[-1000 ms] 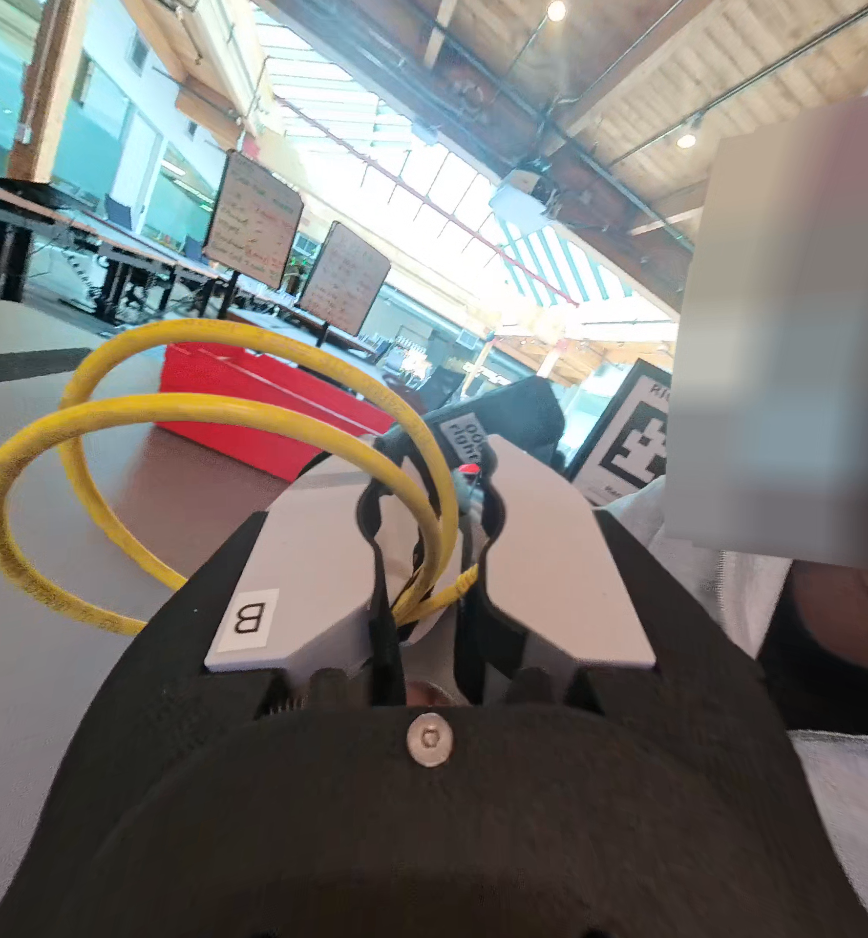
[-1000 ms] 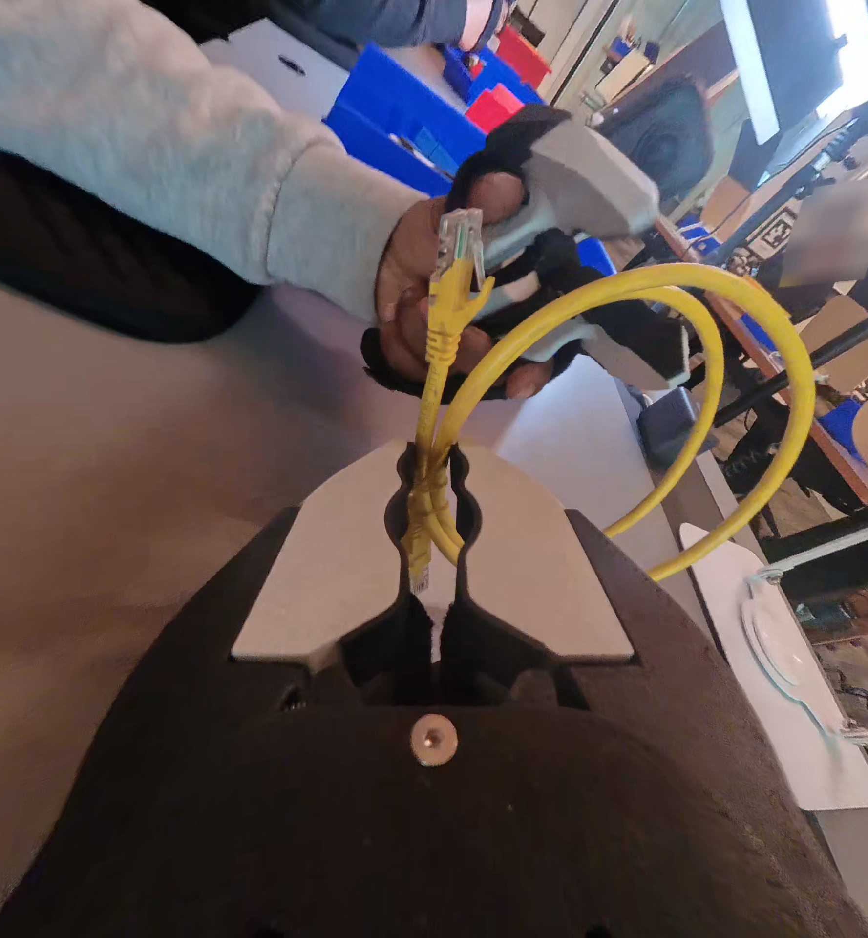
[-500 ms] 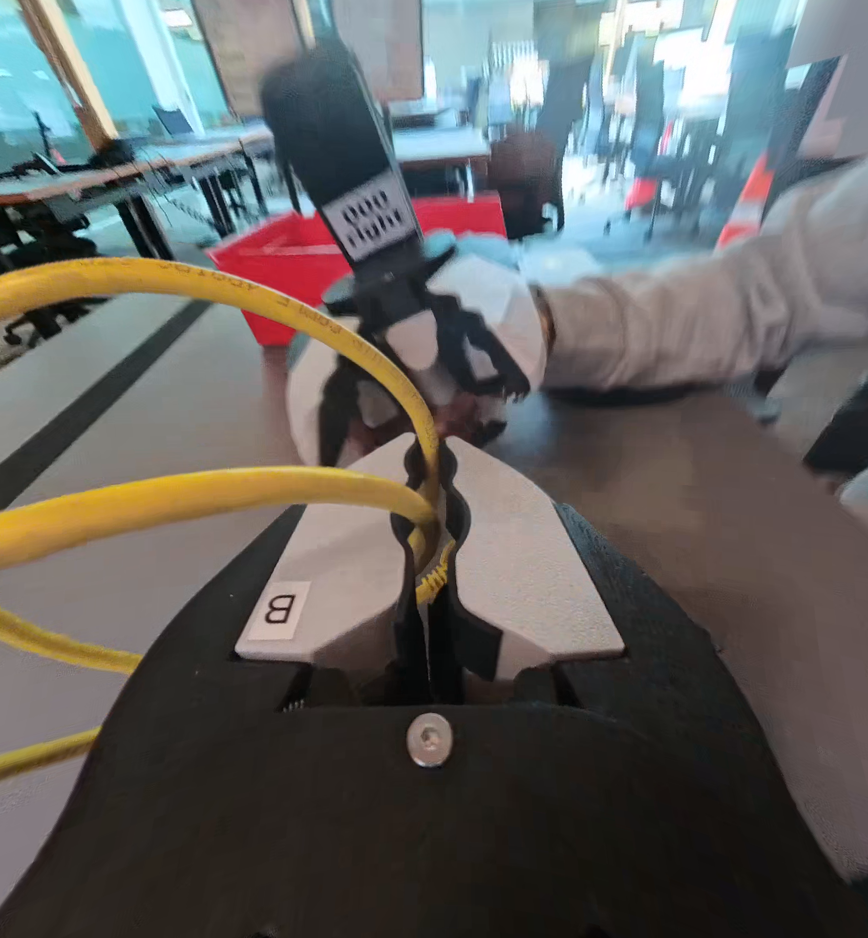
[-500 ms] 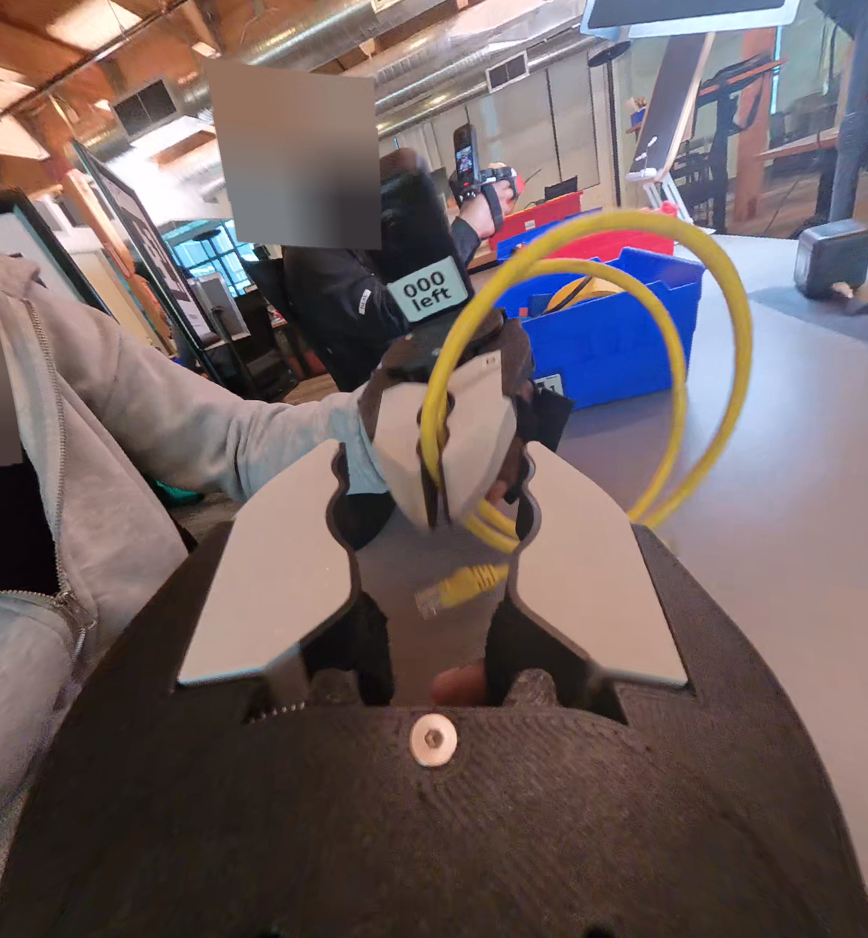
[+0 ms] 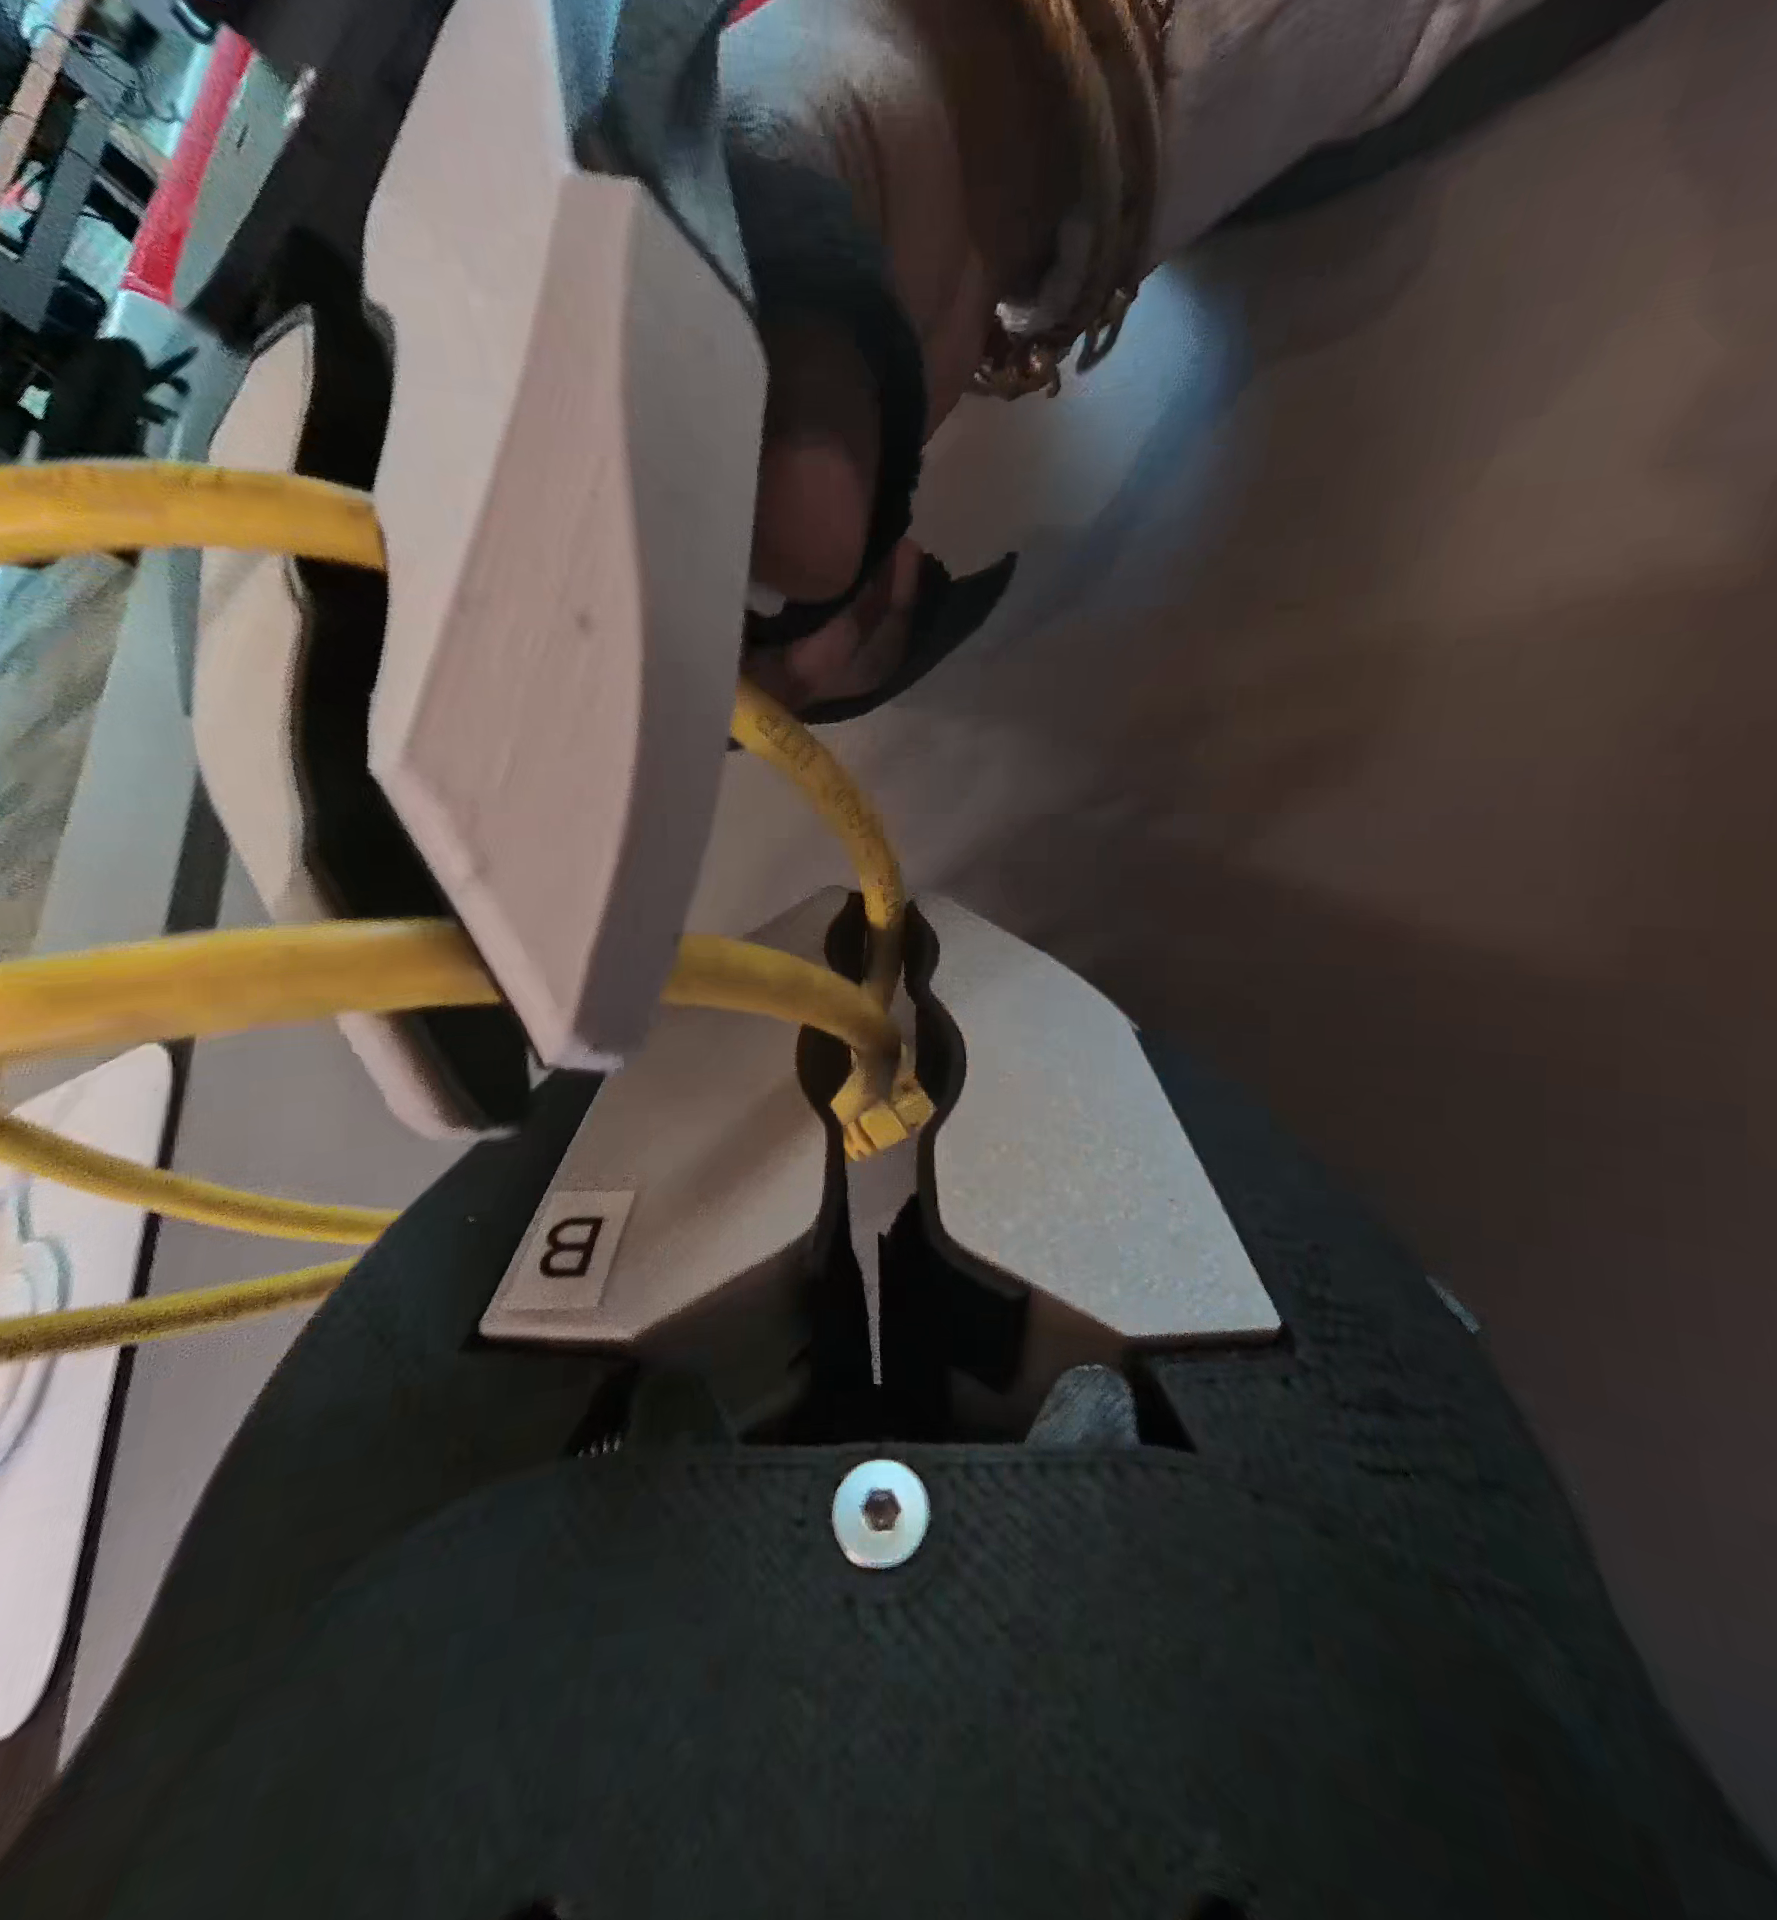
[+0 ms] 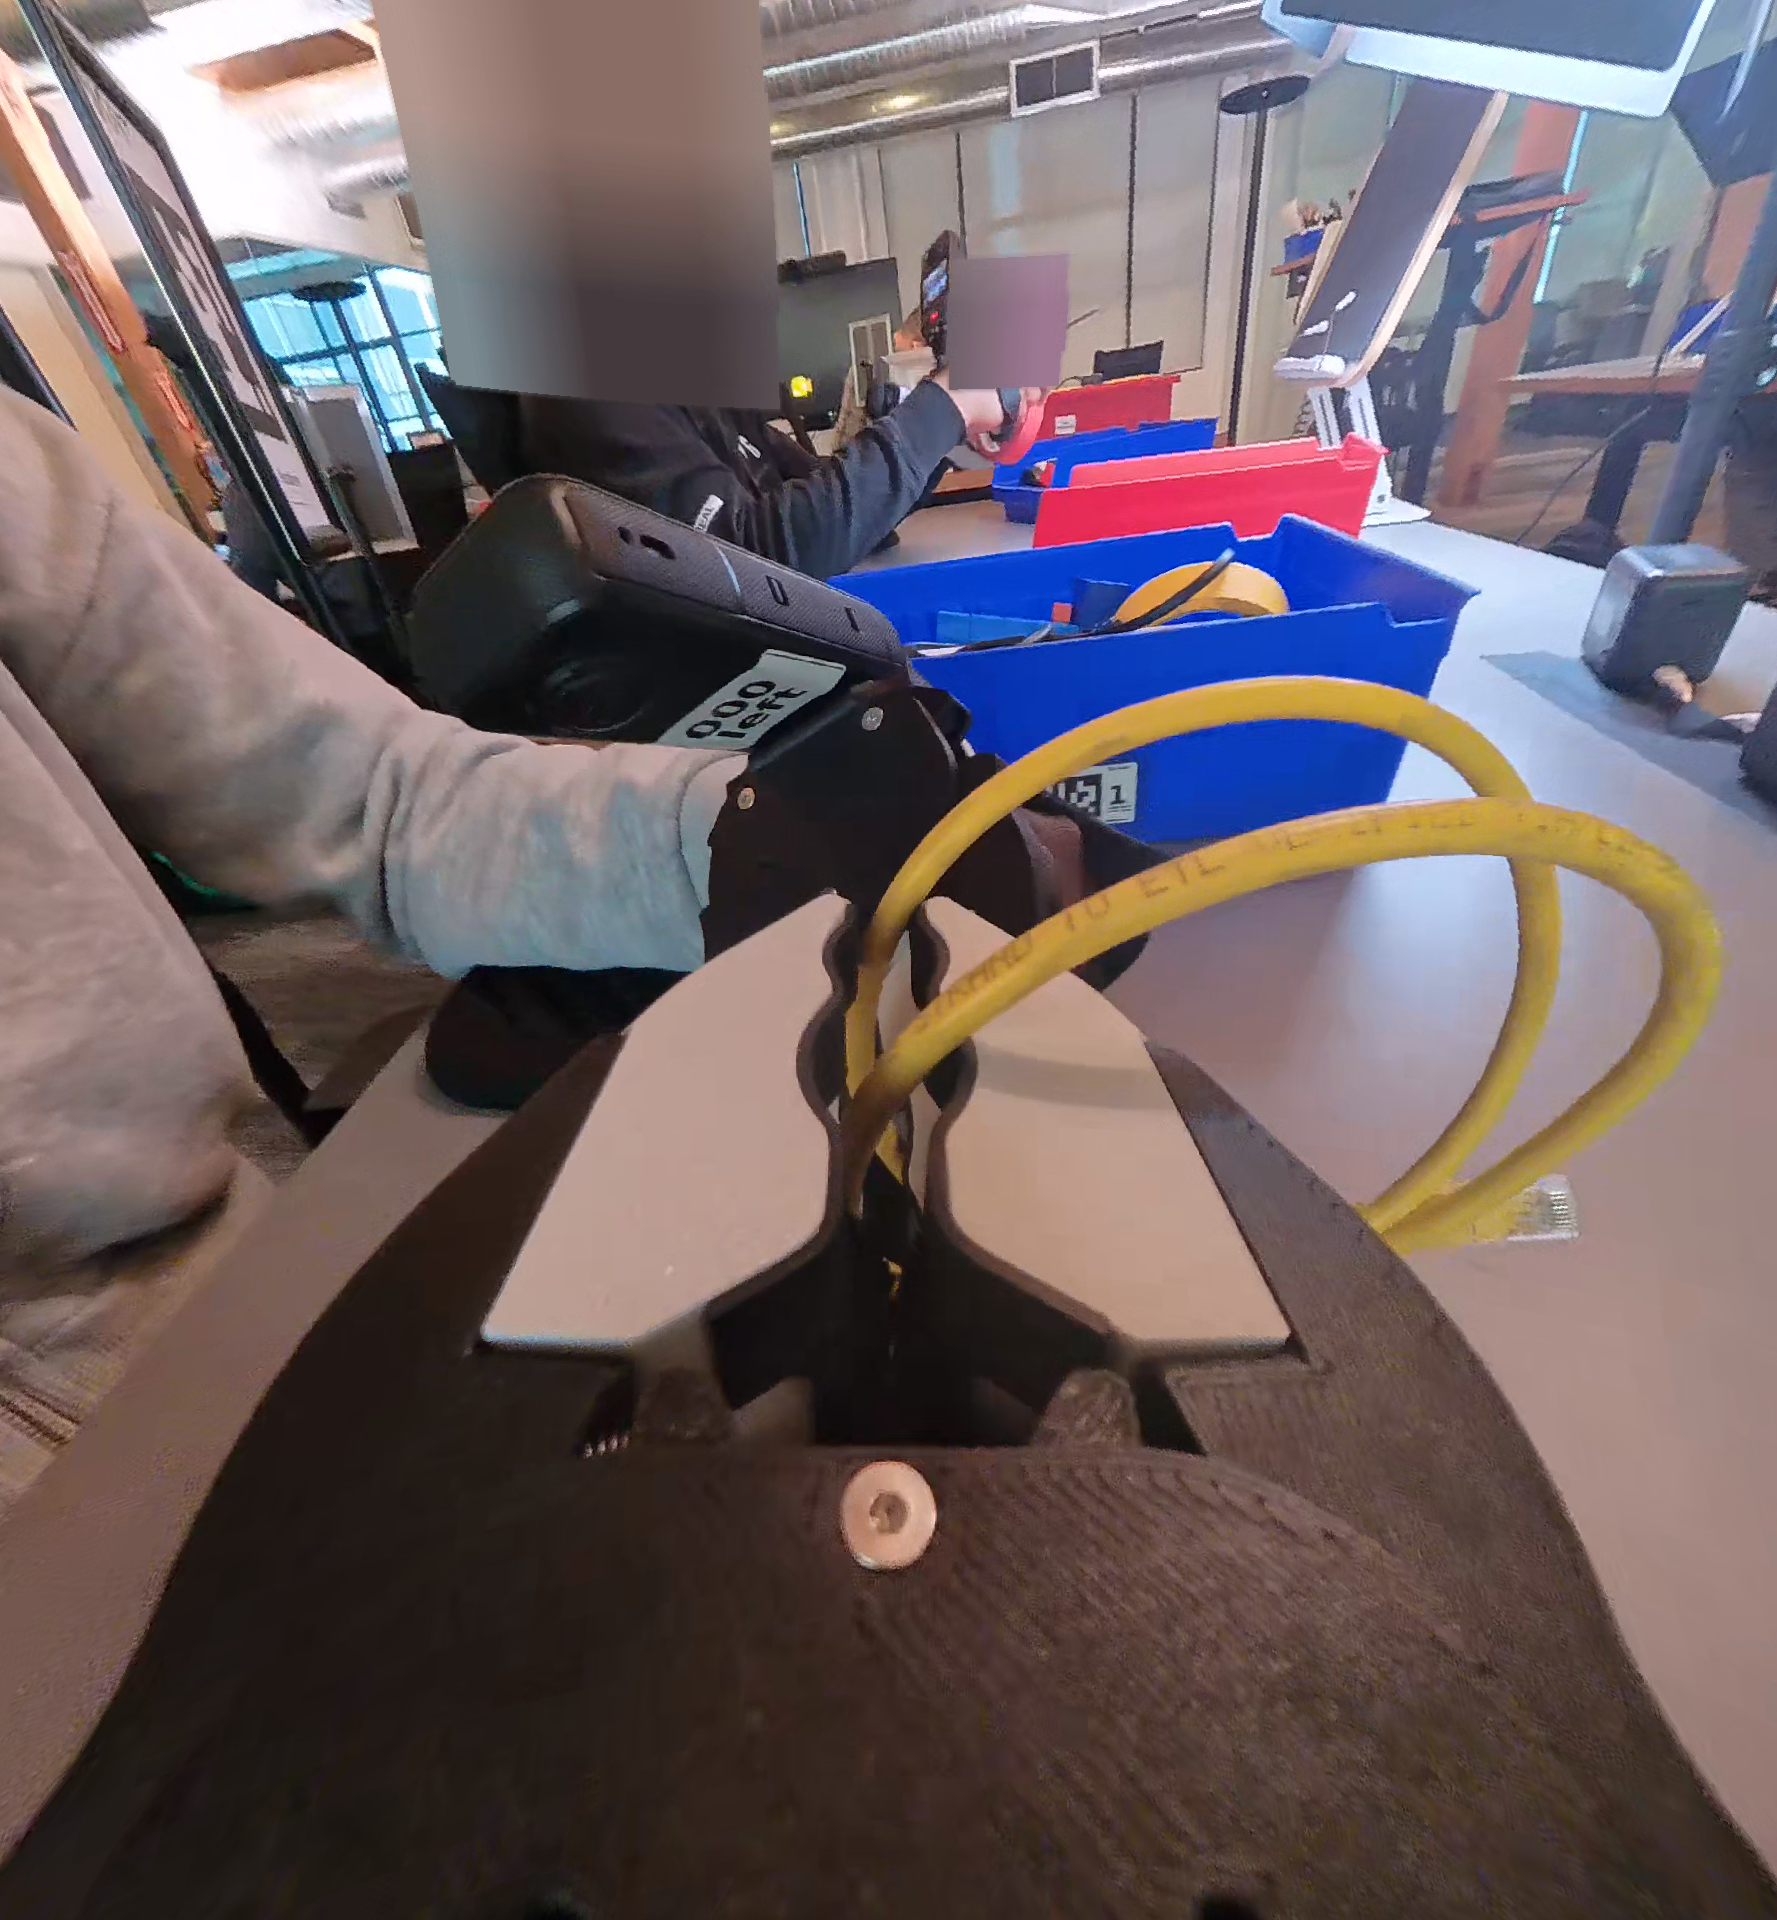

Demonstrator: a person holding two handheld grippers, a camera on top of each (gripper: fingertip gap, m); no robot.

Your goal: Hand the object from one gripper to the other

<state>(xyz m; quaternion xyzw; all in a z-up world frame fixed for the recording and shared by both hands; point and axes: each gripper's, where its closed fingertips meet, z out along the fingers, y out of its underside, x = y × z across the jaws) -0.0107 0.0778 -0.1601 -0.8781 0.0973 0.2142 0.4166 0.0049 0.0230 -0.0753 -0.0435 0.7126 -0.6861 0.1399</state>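
A yellow network cable [image 5: 240, 977] loops between both grippers. My left gripper [image 5: 879, 914] is shut on it near one end, whose yellow boot [image 5: 879, 1117] sits between the fingers. My right gripper [image 6: 879, 920] is shut on the same cable [image 6: 1486, 831], whose loops arc to the right and end in a clear plug [image 6: 1538, 1210] above the table. In the left wrist view the right gripper [image 5: 510, 1081] shows close at upper left, with the cable running between its fingers. The left gripper's black body [image 6: 832, 810] sits just beyond the right fingers; its fingertips are hidden.
A grey table [image 6: 1642, 1403] lies below. A blue bin [image 6: 1227, 675] holding items stands behind the grippers, with a red bin [image 6: 1196, 499] beyond. Black boxes [image 6: 1663, 613] stand at far right. A white plate [image 5: 32, 1351] lies at left. Another seated person [image 6: 738, 478] is behind. Across from one pair of fingers to the other is roughly 9 cm.
Half a second ago my right gripper was open around the cable; now it is shut on it. My left gripper stays shut on the cable. Both have moved close together.
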